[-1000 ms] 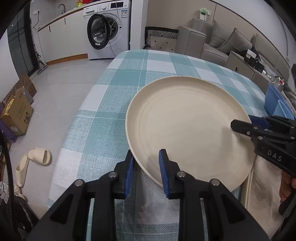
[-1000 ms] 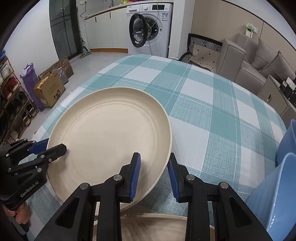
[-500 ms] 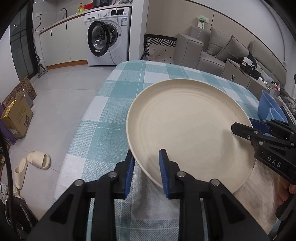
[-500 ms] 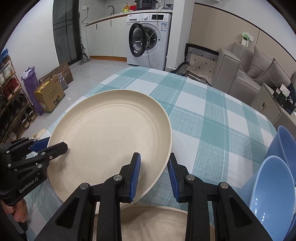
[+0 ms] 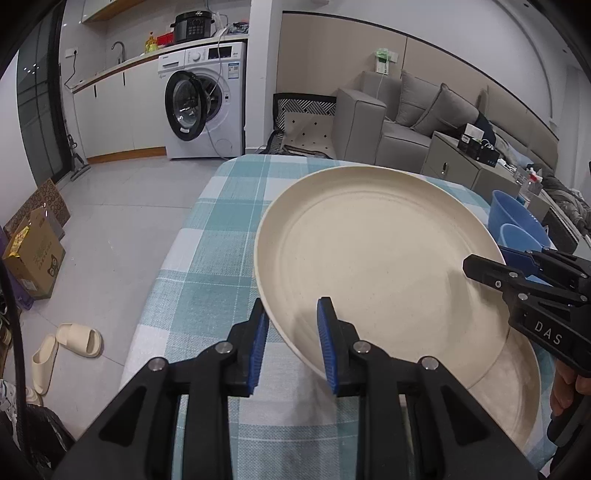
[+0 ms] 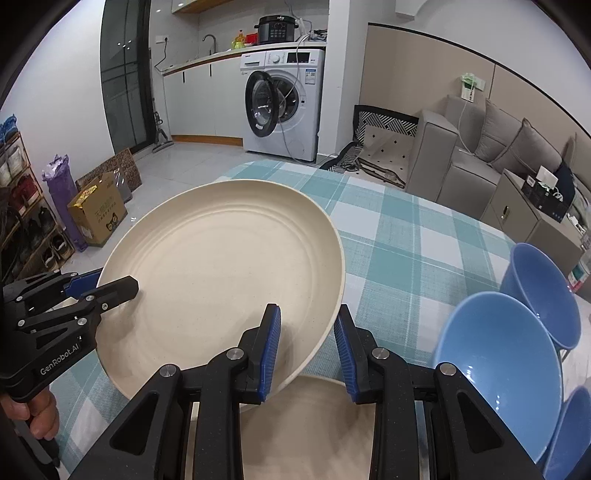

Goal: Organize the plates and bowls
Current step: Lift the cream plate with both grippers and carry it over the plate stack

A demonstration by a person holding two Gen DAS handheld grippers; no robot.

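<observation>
Two hand-held grippers (image 5: 291, 341) (image 6: 306, 347), plate (image 5: 376, 258) rim clamped

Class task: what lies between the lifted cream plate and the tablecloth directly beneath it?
A second cream plate lies under the lifted cream plate on the tablecloth, shown in both wrist views.

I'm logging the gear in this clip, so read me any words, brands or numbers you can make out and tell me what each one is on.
"DAS": white letters on the right gripper body.
"GenRobot.AI": white letters on the left gripper body.
Washing machine panel and stickers: too small to read.
Cardboard box print: blurred, unreadable.
Cooker display: unreadable.
</observation>
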